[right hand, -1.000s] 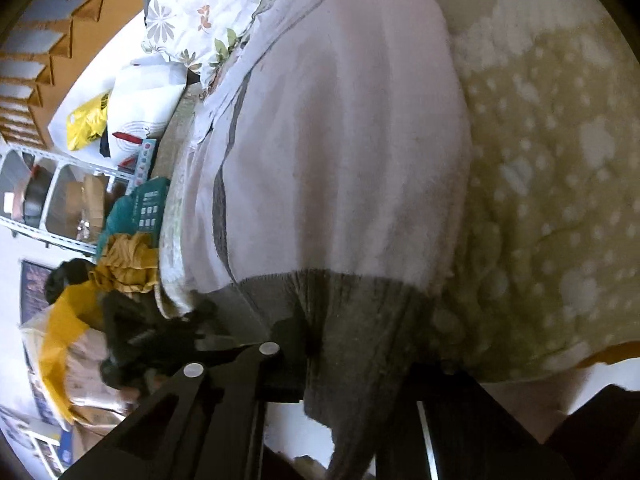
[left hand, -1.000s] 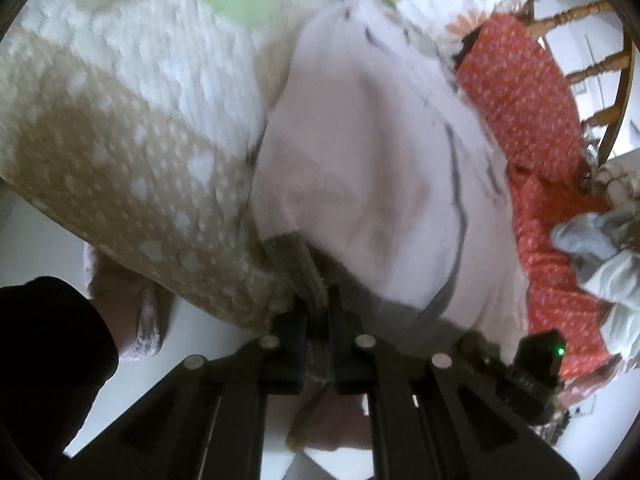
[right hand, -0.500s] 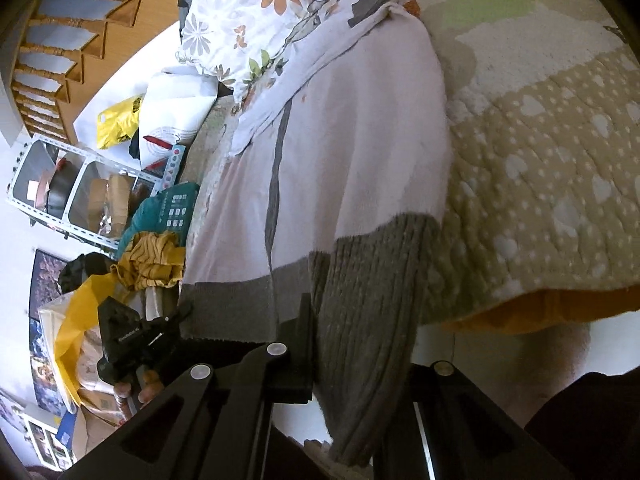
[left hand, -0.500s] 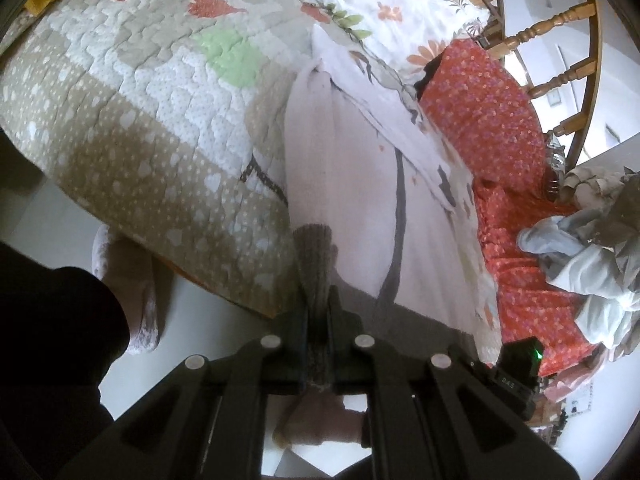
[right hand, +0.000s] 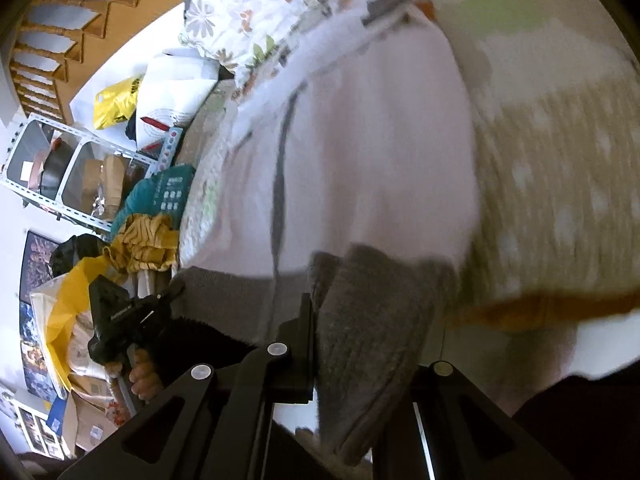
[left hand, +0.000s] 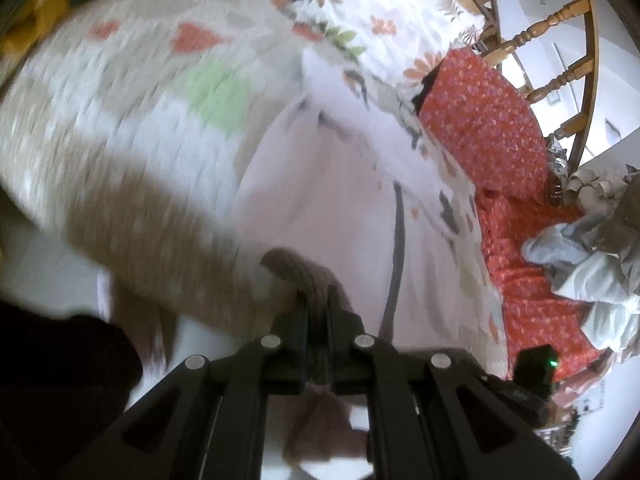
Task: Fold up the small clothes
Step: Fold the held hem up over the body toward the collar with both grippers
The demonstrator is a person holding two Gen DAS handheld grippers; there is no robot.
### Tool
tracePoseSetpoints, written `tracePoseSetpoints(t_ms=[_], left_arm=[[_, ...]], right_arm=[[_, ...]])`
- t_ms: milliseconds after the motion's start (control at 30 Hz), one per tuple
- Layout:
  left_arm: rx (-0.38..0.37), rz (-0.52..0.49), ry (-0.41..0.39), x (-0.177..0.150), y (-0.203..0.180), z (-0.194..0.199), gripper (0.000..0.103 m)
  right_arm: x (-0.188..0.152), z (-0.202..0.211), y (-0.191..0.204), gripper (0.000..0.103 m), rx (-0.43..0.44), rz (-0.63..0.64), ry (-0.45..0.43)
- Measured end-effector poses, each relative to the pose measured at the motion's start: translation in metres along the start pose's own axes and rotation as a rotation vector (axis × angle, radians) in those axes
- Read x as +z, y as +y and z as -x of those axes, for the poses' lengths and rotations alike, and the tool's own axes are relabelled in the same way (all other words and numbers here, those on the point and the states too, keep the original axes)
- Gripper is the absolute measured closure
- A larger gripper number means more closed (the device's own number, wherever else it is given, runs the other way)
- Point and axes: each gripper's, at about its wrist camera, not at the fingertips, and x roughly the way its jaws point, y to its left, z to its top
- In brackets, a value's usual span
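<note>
So you hold one pale pink knit garment (left hand: 320,200) by its grey ribbed hem (right hand: 372,320), both left gripper (left hand: 318,312) and right gripper (right hand: 360,344) clenched on it over one patchwork quilt (left hand: 132,120).

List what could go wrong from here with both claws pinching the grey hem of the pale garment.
1. The left claw holds only a narrow bunch of grey hem; it might slip out.
2. The garment overlaps a patterned white cloth, which may drag along.
3. Hem fabric droops over the right claw, so the fold edge may come out uneven.
</note>
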Motion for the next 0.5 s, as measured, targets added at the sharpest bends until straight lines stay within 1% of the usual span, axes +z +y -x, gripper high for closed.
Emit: tracePoseSetpoints(t_ms=[33,67,167,233,333,400,500], left_arm=[[0.005,-0.006,-0.012,0.01,-0.003,-0.002,0.097],[0.012,-0.01,-0.027,0.028,-0.009,-0.008,0.097],[0.025,-0.005,-0.059,0.07,-0.018,-0.025,0.097],[0.04,0.001,-0.082,0.101,-0.024,-0.041,0.097],[0.05,0.03,-0.091,0.142,-0.039,-0.066,0.097],[0.074,0.026,-0.104,0.165,-0.049,-0.082,0.097],[0.091,0.02,-0.106,0.19,-0.057,-0.104,0.097]], right_arm=[[0.011,0.003,0.004,0.097,0.002,0.01,-0.013],[0.028,0.005,0.01,0.096,0.001,0.023,-0.031],[0.073,0.007,0.02,0.096,-0.045,0.046,-0.091],[0.104,0.002,0.024,0.096,-0.058,0.035,-0.118],[0.149,-0.013,0.028,0.096,-0.08,0.017,-0.148],[0.176,-0.027,0.027,0.096,-0.103,0.011,-0.156],[0.211,-0.049,0.023,0.096,-0.131,-0.005,-0.15]])
